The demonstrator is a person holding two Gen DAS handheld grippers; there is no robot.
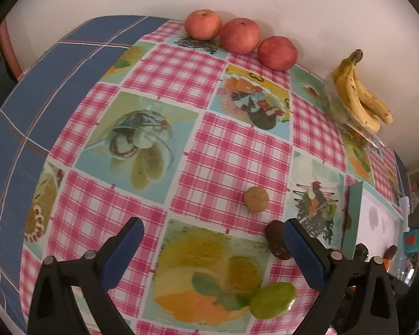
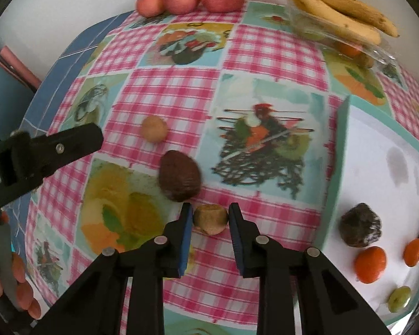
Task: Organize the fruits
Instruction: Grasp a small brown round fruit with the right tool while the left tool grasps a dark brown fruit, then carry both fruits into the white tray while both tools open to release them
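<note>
My right gripper (image 2: 211, 219) points down at the checked tablecloth and is shut on a small tan round fruit (image 2: 211, 220), its blue pads pressing both sides. A dark brown oval fruit (image 2: 180, 178) lies just beyond it, and a second tan fruit (image 2: 153, 129) sits farther back. My left gripper (image 1: 212, 240) stands wide open above the cloth with nothing between its fingers. The brown fruit (image 1: 276, 240) touches the outside of its right finger, the second tan fruit (image 1: 256, 198) lies ahead, and a green grape (image 1: 273, 300) lies below.
A white tray with a teal rim (image 2: 346, 128) on the right holds a dark fruit (image 2: 361, 224), two orange fruits (image 2: 370, 263) and a green grape (image 2: 399, 298). Three apples (image 1: 238, 39) and bananas (image 1: 360, 97) on a clear box line the back wall. A person's hand (image 2: 19, 287) shows lower left.
</note>
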